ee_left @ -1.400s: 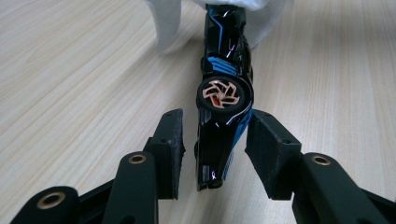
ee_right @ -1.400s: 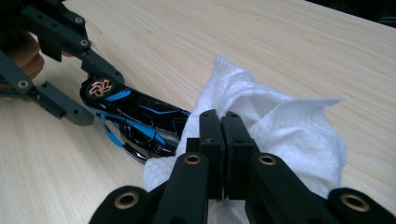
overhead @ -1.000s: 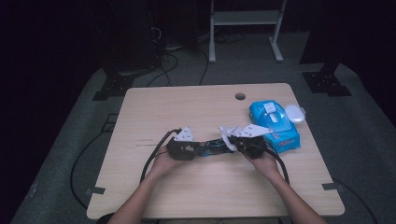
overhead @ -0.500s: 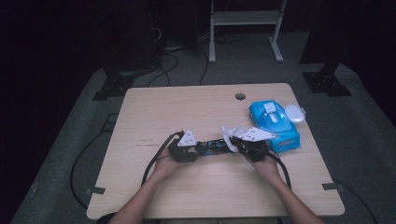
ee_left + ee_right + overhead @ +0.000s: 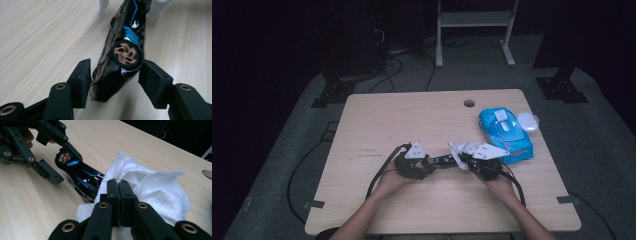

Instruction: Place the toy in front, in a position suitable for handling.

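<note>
While the left tongs (image 5: 113, 82) stand part-open at the near end of a slim black device (image 5: 120, 52), neither pad presses on it: in the left gripper view the left pad sits just beside the dark casing and the right pad (image 5: 155, 86) is close to the round end, with a sliver of tabletop (image 5: 45, 37) visible between. The jaws have just been opening, with the device between them. Its round end shows a coppery coil-like part inside a black ring; blue strips and a blue wire run along the body.

The device lies on the tabletop between the two hands, running from the left tongs (image 5: 430, 163) toward the right tongs (image 5: 462, 159) in the high view. Its far end is against a white wipe (image 5: 150, 185).

The right tongs (image 5: 119, 192) are closed, pads together, pinching that crumpled white wipe; the wipe bunches round the jaws and rests against the glossy black body of the device (image 5: 83, 181).

Farther right on the tabletop, well apart from the hands, lies a blue wipe pack (image 5: 504, 135) with a white flap on top; a small white oval lid (image 5: 528, 121) lies just beside its right edge. A round hole (image 5: 469, 103) sits near the tabletop's far edge.
</note>
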`<state>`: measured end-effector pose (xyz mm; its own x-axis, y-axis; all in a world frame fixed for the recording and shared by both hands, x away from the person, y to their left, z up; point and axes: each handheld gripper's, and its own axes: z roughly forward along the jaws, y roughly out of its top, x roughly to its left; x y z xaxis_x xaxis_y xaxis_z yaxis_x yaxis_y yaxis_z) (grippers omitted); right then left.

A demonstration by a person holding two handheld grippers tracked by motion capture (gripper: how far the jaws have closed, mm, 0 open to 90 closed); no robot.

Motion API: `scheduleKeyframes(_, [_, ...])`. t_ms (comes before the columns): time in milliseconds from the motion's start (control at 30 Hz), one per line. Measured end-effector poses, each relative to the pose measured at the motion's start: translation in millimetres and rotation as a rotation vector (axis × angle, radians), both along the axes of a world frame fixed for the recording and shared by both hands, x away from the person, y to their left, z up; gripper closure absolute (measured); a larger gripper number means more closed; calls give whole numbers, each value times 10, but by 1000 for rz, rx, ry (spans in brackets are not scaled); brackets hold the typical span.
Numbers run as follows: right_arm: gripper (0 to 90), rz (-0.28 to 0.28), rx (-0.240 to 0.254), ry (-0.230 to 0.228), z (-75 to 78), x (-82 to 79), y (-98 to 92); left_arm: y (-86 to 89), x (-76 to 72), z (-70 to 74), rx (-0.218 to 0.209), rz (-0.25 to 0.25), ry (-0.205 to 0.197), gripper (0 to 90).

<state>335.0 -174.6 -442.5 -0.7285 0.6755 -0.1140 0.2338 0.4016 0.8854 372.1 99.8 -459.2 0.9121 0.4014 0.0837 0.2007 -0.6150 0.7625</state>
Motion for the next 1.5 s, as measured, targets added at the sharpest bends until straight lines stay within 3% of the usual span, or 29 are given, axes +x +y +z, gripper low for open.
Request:
scheduleKeyframes(33, [880, 3, -6, 9, -3, -6, 1, -8, -6, -12, 14, -13, 6, 398])
scheduleKeyframes(133, [880, 19, -27, 59, -70, -32, 22, -41, -66, -61, 90, -35, -90, 343])
scheduleKeyframes(233, [879, 38, -10, 94, -68, -1, 37, -45, -41, -58, 71, -48, -71, 375])
scheduleKeyframes(333, [877, 54, -12, 101, -12, 58, 66, -53, -42, -65, 65, -49, -73, 323])
scheduleKeyframes(367, [876, 48, 0, 107, 6, 82, 71, -53, -47, -65, 79, -61, -78, 306])
scheduleKeyframes(467, [873, 40, 52, 132, 33, 168, 72, -40, -57, -60, 65, -65, -73, 287])
scheduleKeyframes(667, [870, 43, 33, 177, -4, 272, 152, 9, -11, -56, 18, -34, -51, 186])
scheduleKeyframes(800, [870, 46, 11, 220, -96, 315, 160, 43, 37, -69, 13, -11, -30, 131])
scheduleKeyframes(933, [865, 46, 29, 234, -159, 333, 114, 41, 117, -104, -27, 9, 4, 105])
scheduleKeyframes(1133, [864, 50, 34, 226, -172, 342, 101, -9, 129, -140, -23, -11, 27, 142])
scheduleKeyframes(1167, [864, 52, 38, 228, -174, 346, 98, -15, 124, -142, -29, -16, 30, 187])
scheduleKeyframes(1300, [858, 34, 53, 237, -173, 344, 121, -42, 106, -134, -12, -1, 28, 211])
scheduleKeyframes(1367, [862, 53, 68, 252, -170, 329, 186, -60, 89, -123, 6, 1, 22, 213])
scheduleKeyframes(1500, [858, 159, 82, 288, -172, 255, 502, -119, 40, -126, 16, -9, 12, 213])
